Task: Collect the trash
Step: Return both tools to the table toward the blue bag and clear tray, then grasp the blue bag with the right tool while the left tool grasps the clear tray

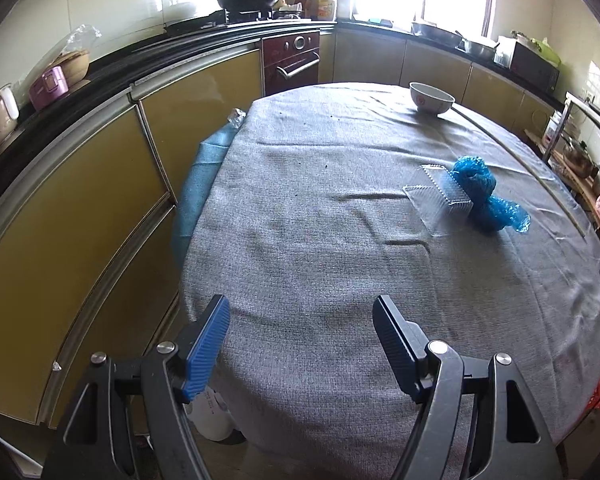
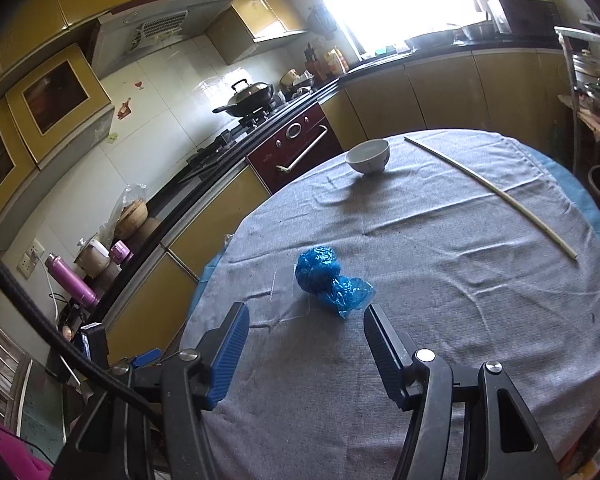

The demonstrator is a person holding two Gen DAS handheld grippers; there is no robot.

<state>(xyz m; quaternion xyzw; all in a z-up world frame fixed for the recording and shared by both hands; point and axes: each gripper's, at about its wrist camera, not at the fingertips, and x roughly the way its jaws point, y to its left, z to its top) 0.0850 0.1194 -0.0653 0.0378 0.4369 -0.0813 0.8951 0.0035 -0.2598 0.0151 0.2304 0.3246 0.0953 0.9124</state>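
Observation:
A crumpled blue plastic bag [image 1: 486,196] lies on the round table's grey cloth [image 1: 300,208], right of centre, touching a clear plastic clamshell box [image 1: 440,200]. In the right wrist view the blue bag [image 2: 328,278] lies just beyond my fingers, with the clear box [image 2: 288,296] to its left, faint against the cloth. My left gripper [image 1: 300,320] is open and empty above the table's near edge, well short of the trash. My right gripper [image 2: 306,328] is open and empty, close in front of the bag.
A white bowl [image 1: 431,98] stands at the table's far side, also in the right wrist view [image 2: 368,156]. A long thin pale stick [image 2: 492,192] lies along the right of the table. Yellow kitchen cabinets [image 1: 80,208] and a dark red oven [image 1: 292,60] curve round the left and back.

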